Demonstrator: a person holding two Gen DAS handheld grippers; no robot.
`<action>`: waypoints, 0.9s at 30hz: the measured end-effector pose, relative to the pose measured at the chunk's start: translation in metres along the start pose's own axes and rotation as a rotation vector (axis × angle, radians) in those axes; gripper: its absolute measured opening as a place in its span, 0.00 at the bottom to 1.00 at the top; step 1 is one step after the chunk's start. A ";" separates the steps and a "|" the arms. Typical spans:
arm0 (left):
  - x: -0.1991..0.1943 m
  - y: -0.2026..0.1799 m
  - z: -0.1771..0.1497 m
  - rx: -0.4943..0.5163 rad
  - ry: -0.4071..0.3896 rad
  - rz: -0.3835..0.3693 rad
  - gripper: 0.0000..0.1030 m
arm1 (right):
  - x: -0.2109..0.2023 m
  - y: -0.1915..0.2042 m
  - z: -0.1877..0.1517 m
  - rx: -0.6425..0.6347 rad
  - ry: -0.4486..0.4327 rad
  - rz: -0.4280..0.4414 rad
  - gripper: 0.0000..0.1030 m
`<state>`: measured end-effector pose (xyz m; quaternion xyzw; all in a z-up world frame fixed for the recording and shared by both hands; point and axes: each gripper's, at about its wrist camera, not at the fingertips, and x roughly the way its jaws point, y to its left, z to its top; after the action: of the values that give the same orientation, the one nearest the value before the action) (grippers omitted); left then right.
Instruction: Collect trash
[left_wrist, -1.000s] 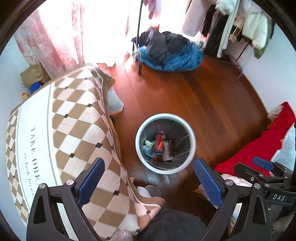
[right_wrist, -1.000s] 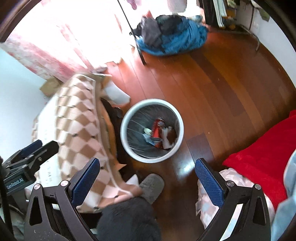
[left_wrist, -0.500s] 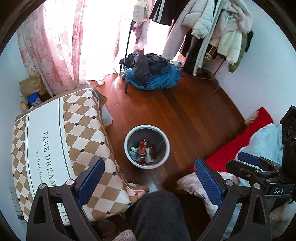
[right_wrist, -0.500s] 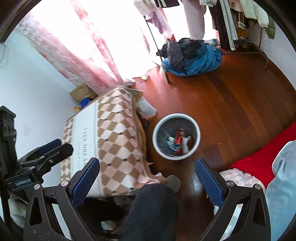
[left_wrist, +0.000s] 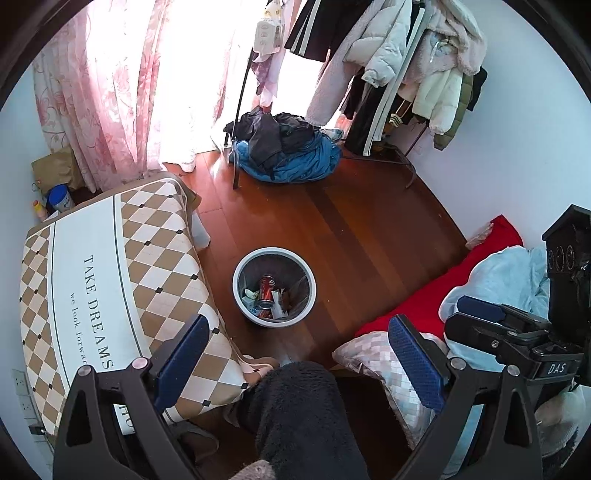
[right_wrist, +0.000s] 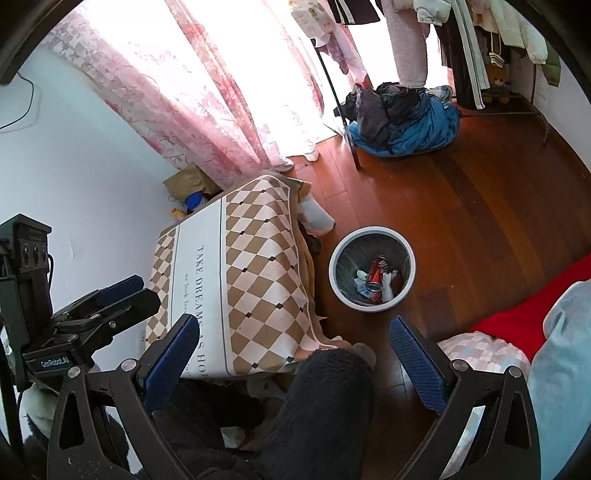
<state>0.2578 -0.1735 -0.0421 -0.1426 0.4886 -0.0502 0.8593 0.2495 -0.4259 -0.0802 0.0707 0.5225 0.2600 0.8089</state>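
A white-rimmed trash bin (left_wrist: 240, 295) (right_wrist: 334, 280) stands on the wood floor, far below both grippers. Inside lie a red soda can (left_wrist: 266, 291) (right_wrist: 376, 275) and some paper and wrapper scraps (left_wrist: 281, 301) (right_wrist: 388, 286). My left gripper (left_wrist: 297, 350) is open with nothing between its blue pads. My right gripper (right_wrist: 295, 350) is also open and holds nothing. The right gripper also shows at the right edge of the left wrist view, and the left gripper at the left edge of the right wrist view.
A low table under a brown-and-white checked cloth (left_wrist: 110, 280) (right_wrist: 251, 273) stands left of the bin. A person's dark fleece-clad leg (left_wrist: 303, 417) (right_wrist: 325, 406) is below. A red blanket (left_wrist: 436, 291), a heap of clothes (left_wrist: 288, 151), a clothes rack and pink curtains surround the floor.
Both grippers have risen well away from the bin, which now looks much smaller. More of the room, the rack and the curtains have come into view. Both stayed open.
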 end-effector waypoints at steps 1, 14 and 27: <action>-0.001 0.000 0.000 0.000 0.001 0.000 0.96 | 0.000 0.001 0.000 -0.003 0.003 0.000 1.00; -0.015 -0.003 -0.003 0.008 0.001 -0.017 0.96 | -0.007 0.009 -0.003 -0.020 0.025 0.018 1.00; -0.023 -0.006 -0.005 0.017 0.005 -0.035 0.96 | -0.014 0.010 -0.007 -0.024 0.025 0.008 1.00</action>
<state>0.2423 -0.1751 -0.0236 -0.1439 0.4877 -0.0696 0.8582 0.2359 -0.4254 -0.0680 0.0596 0.5293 0.2705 0.8020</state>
